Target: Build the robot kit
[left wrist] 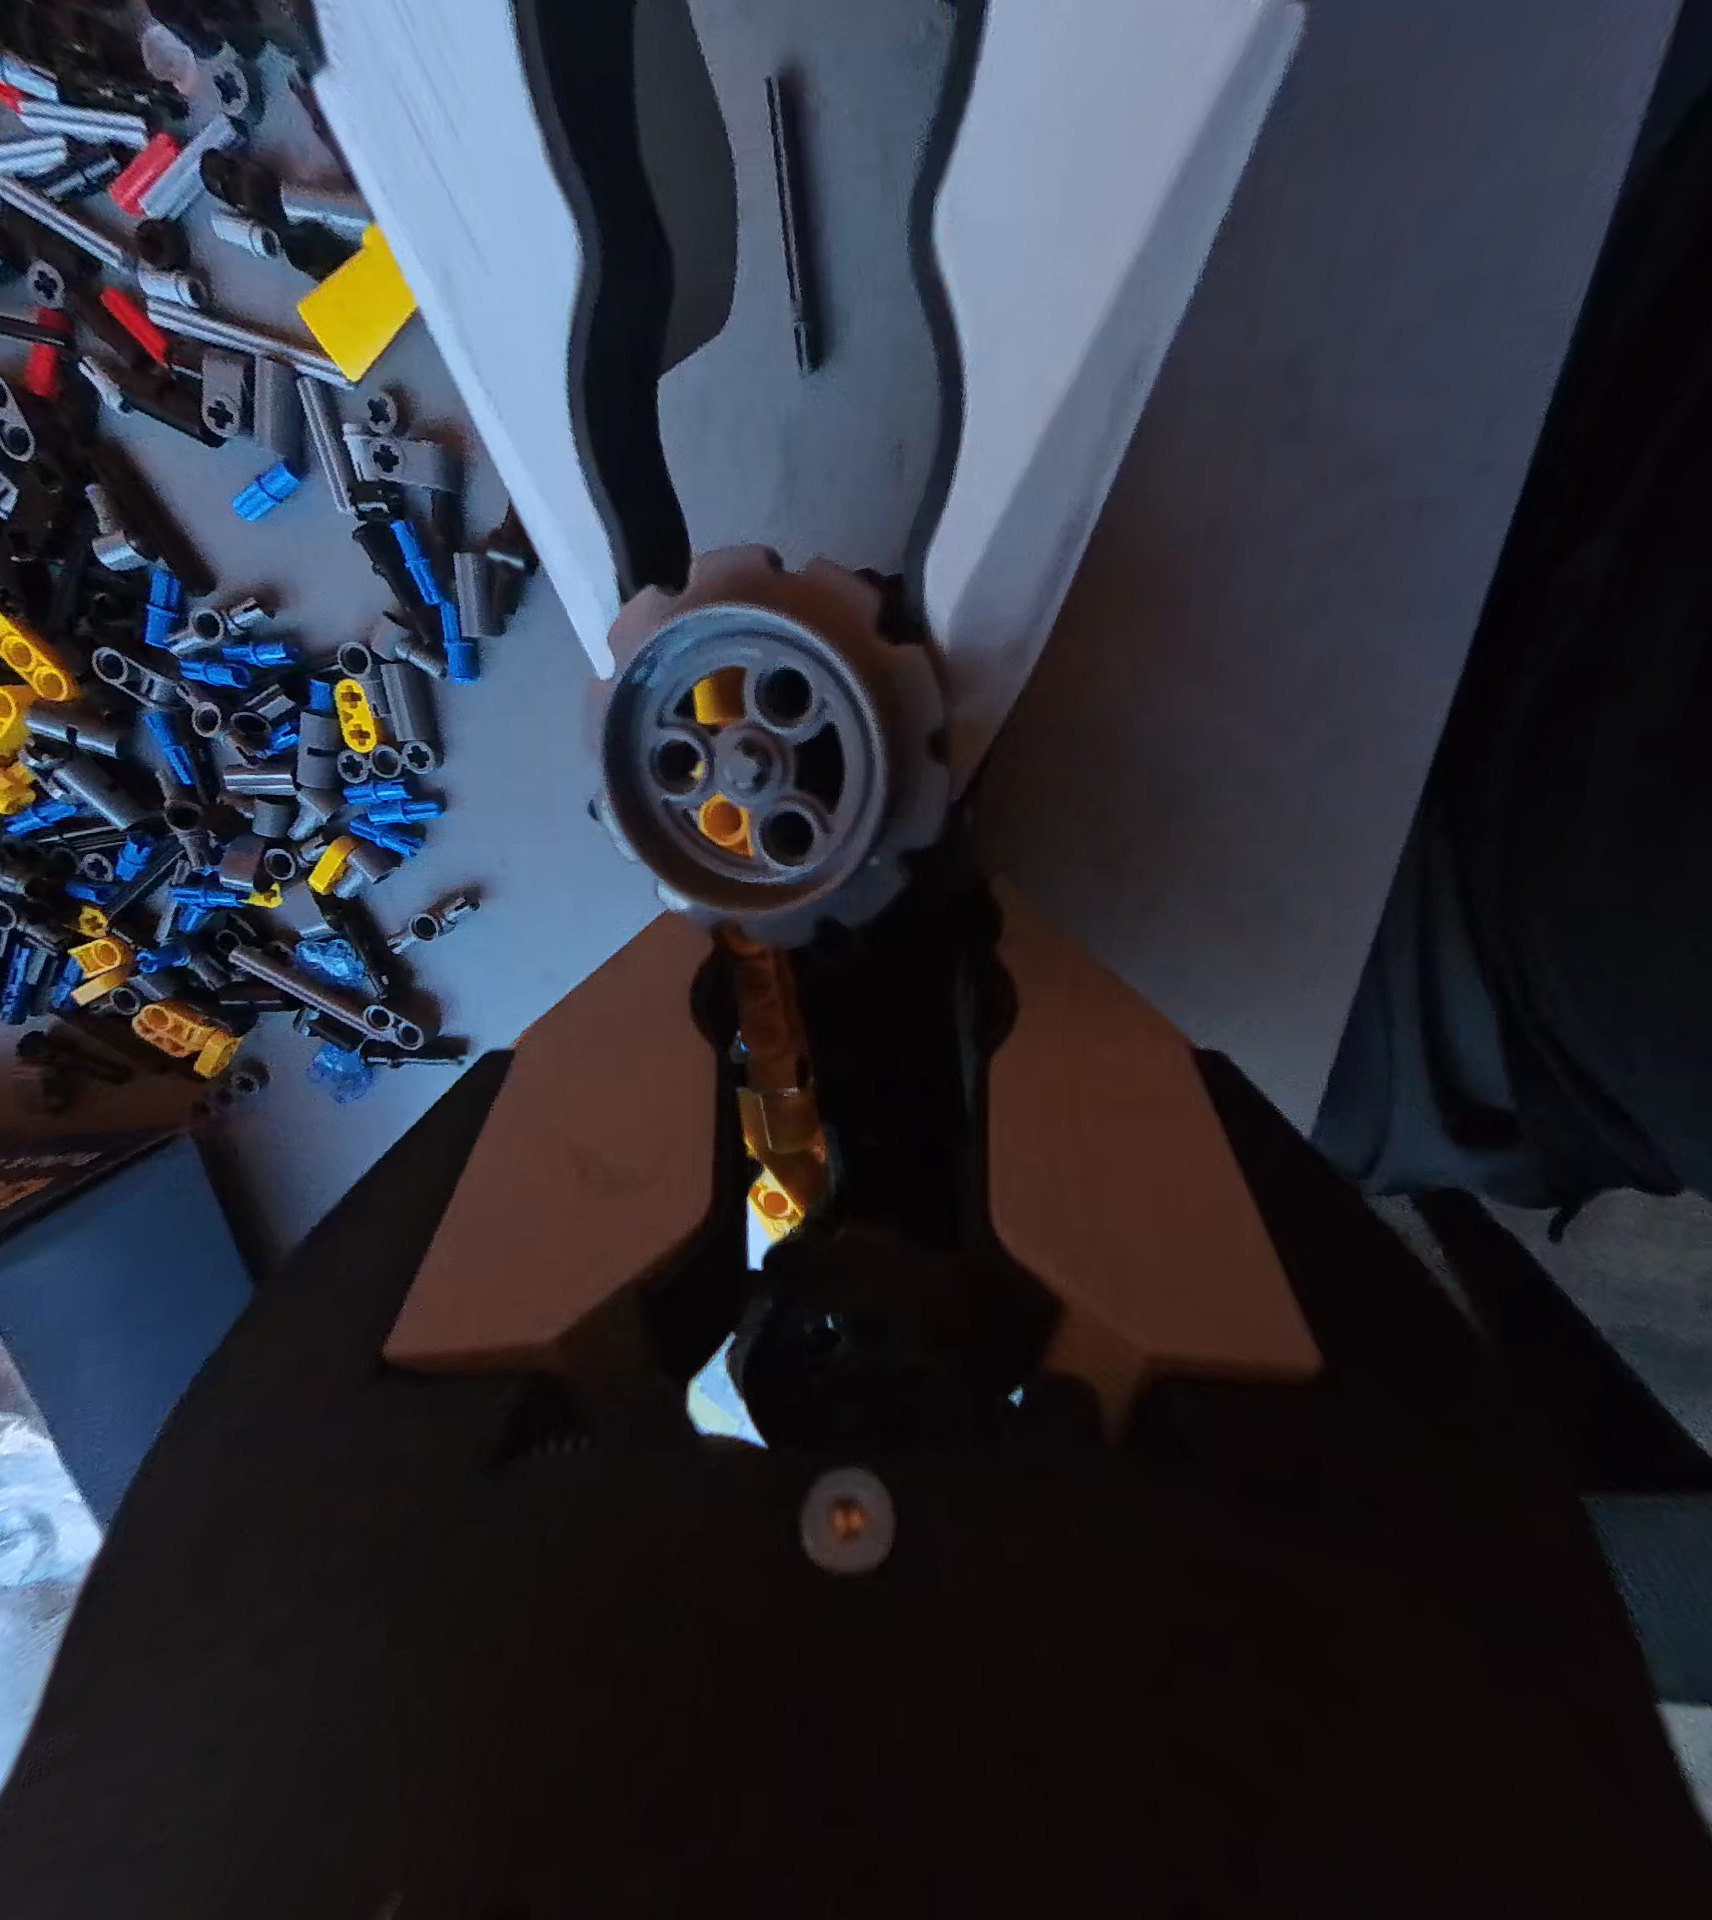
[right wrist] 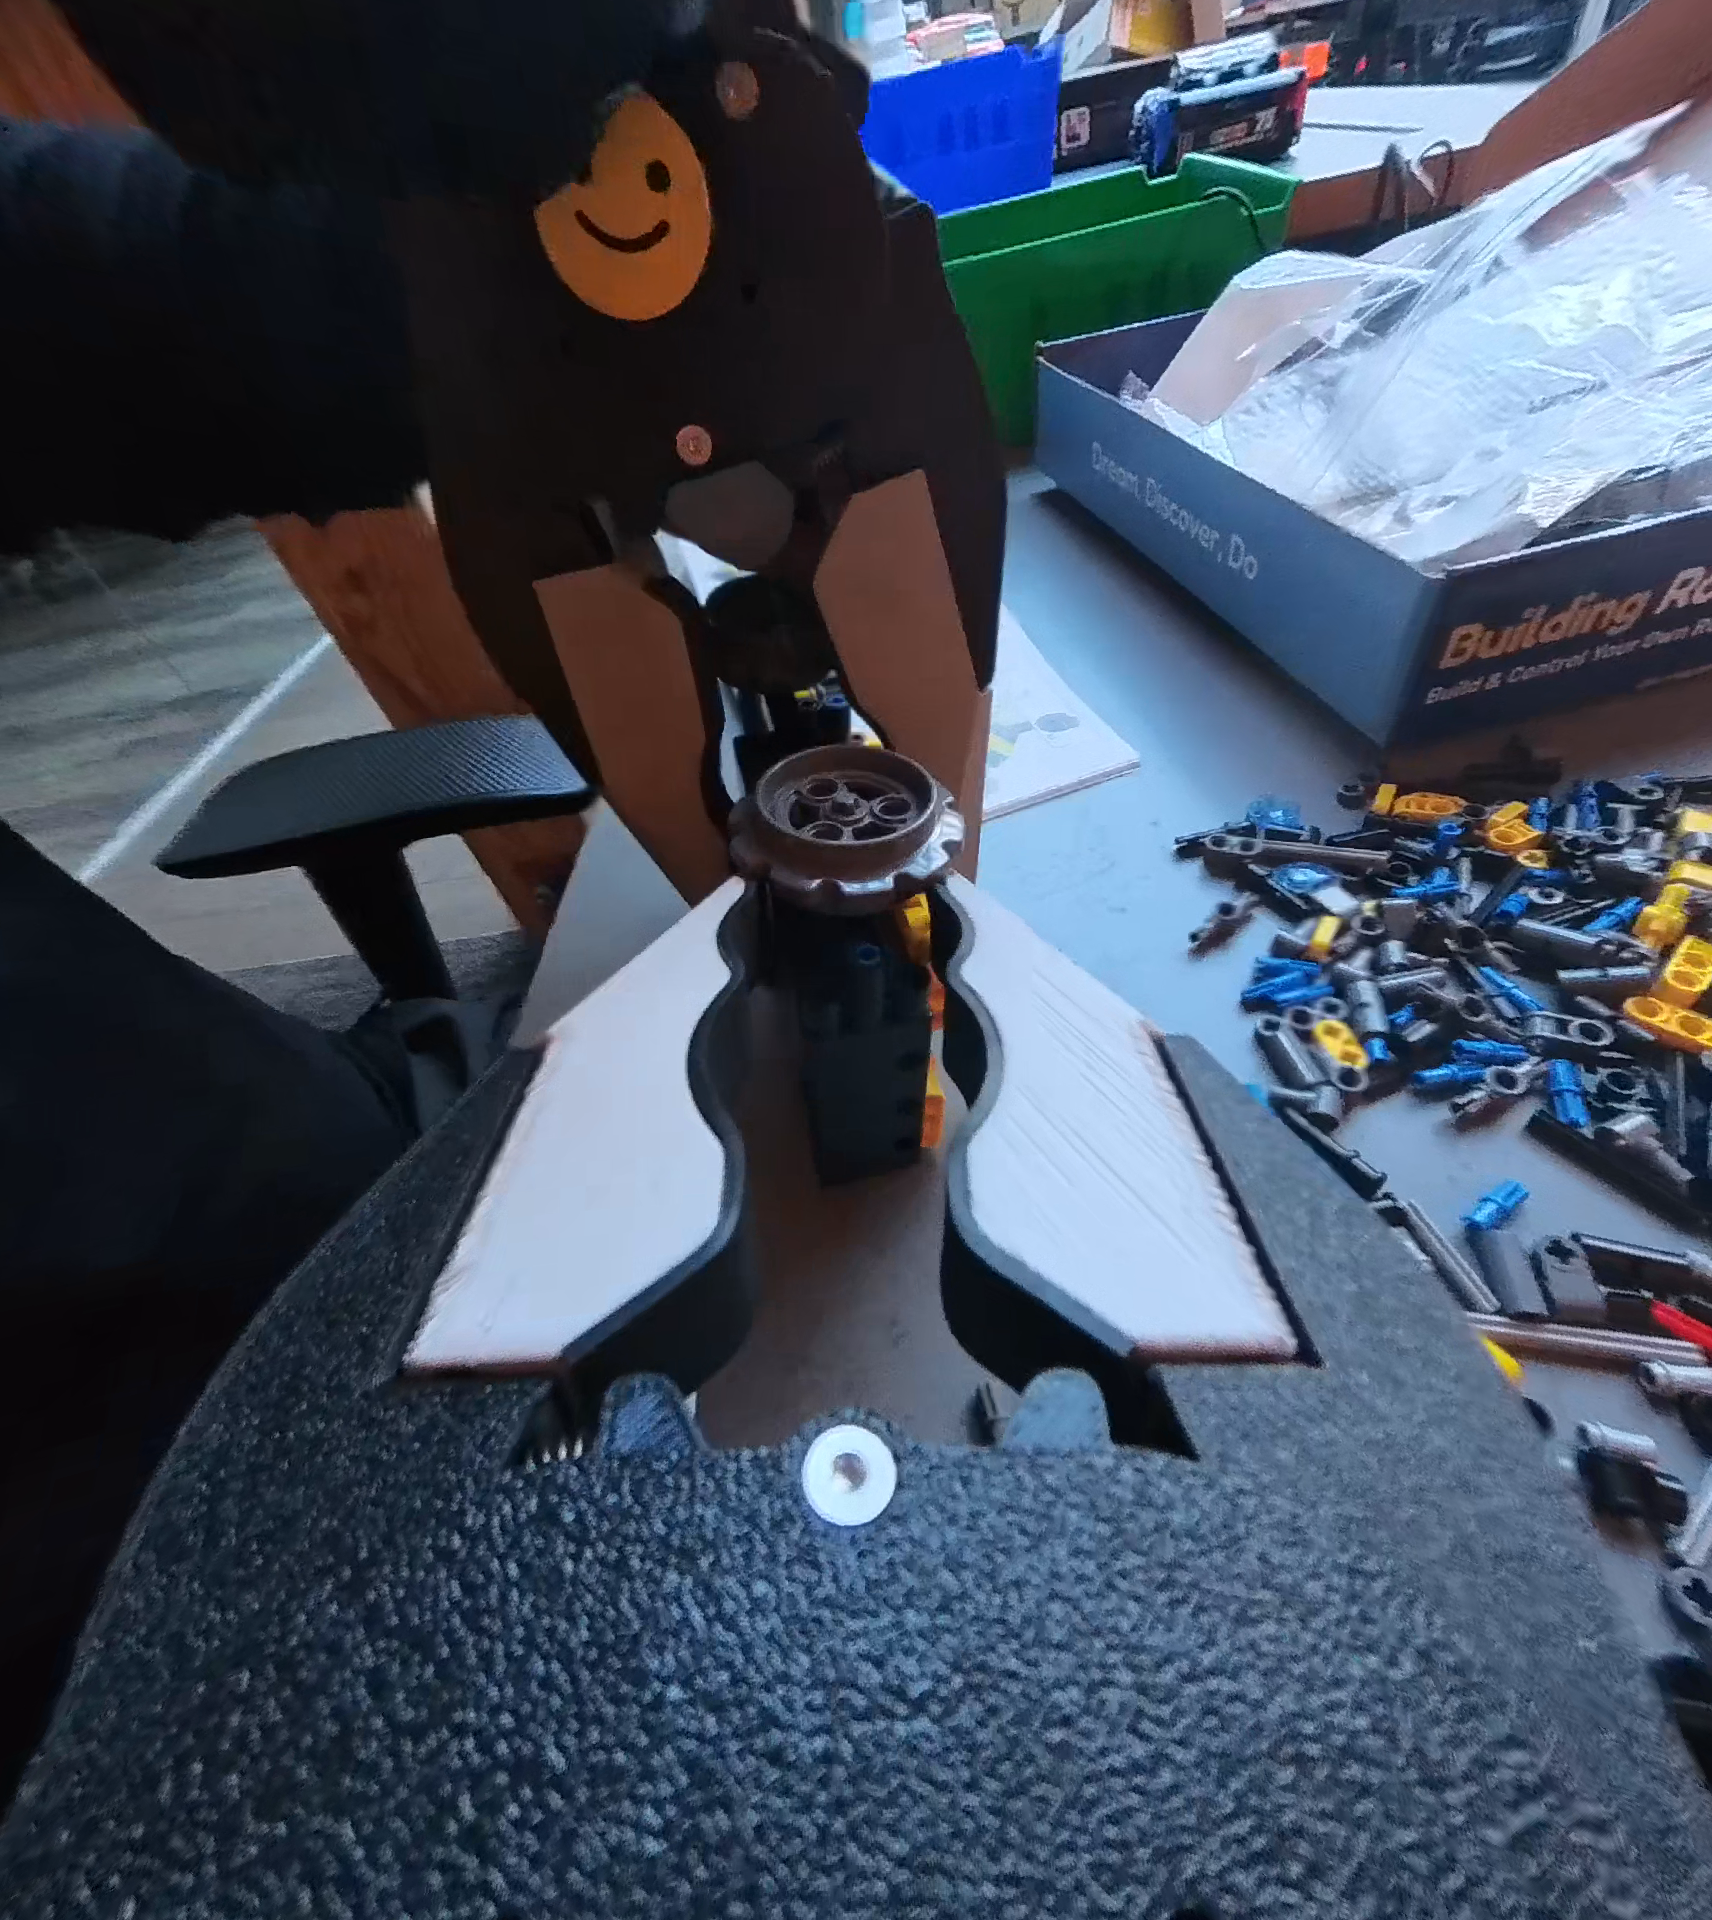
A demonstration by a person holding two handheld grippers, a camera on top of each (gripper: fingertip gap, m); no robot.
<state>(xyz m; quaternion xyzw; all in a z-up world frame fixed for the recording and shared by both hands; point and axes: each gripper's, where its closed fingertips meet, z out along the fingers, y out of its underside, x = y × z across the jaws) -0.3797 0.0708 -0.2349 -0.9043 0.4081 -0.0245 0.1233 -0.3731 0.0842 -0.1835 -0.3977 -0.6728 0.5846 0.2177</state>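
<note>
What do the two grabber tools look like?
Both are black, rough-textured plastic with a silver screw. The right tool has pale fingers with wavy black inner edges. The left tool has tan fingers and an orange smiley badge. A black sleeve shows.

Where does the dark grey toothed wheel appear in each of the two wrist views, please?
Left wrist view: the toothed wheel sits near the centre, face-on, between the tips of both hand-held grippers.
Right wrist view: the wheel sits just above centre, seen from above, atop a small black and yellow assembly.
Shared landmark: the pile of loose blue, yellow and grey building parts, left in the left view, right in the right view.
</note>
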